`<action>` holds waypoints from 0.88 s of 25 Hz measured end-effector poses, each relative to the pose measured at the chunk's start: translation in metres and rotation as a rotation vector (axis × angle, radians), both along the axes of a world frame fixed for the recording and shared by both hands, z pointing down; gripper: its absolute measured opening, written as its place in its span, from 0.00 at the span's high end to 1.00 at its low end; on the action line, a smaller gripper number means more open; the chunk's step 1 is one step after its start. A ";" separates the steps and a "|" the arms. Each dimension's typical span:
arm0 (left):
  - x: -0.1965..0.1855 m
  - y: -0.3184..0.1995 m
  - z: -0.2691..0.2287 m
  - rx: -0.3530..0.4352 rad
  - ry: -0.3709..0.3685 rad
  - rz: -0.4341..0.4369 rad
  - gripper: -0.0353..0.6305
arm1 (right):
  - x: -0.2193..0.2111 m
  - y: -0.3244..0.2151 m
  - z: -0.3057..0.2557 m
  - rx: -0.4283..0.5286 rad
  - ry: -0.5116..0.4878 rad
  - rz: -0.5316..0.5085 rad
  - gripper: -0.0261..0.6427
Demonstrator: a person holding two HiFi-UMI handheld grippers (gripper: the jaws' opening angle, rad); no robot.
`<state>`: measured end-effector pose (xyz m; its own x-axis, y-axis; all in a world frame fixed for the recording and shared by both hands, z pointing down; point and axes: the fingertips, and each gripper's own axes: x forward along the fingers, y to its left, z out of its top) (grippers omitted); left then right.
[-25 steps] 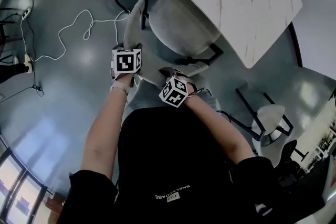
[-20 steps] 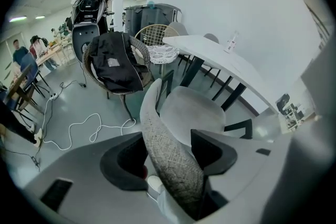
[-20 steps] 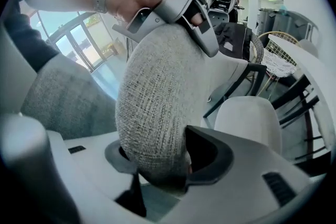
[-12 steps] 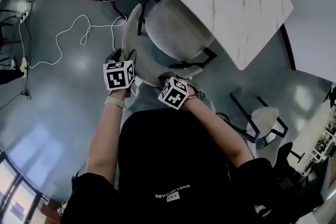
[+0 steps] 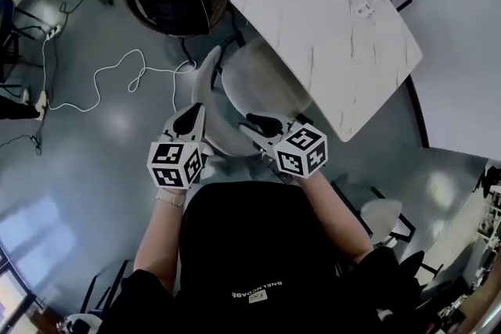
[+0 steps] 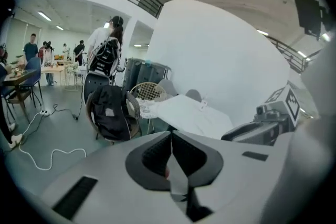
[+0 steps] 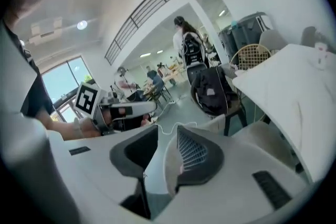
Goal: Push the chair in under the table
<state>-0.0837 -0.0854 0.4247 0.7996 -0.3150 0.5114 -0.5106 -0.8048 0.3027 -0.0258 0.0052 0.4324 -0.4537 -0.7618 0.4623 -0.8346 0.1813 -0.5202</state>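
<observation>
Grey chair [image 5: 262, 86]: seat half under the marble table [image 5: 329, 19], backrest on its near side.
Left gripper [image 5: 196, 112]: clenched, empty, over backrest's left end.
Right gripper [image 5: 254, 123]: jaws just been closing, half apart, empty, over its right end.
Push line: far, tableward; both grippers equally near.

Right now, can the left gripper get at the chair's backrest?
Probably yes. The left gripper hangs close above the chair backrest, nothing between them. Its jaws have just closed on nothing, so they'd need opening for a grip; a push works as is.
</observation>
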 end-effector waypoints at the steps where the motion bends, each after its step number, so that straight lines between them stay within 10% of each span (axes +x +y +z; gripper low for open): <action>1: 0.002 -0.002 -0.016 0.020 0.032 -0.008 0.93 | 0.009 -0.003 -0.017 0.047 -0.003 0.023 0.79; 11: 0.027 0.030 -0.143 0.072 0.343 0.057 0.94 | 0.049 0.014 -0.135 0.354 0.058 0.136 0.91; 22: 0.047 0.051 -0.195 0.116 0.457 0.141 0.94 | 0.076 0.016 -0.215 0.575 0.124 0.185 0.91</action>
<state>-0.0368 -0.0341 0.2295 0.9729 -0.2214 0.0659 -0.2298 -0.8981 0.3751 0.0506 0.0217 0.2170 -0.2594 -0.9658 -0.0050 -0.9270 0.2504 -0.2794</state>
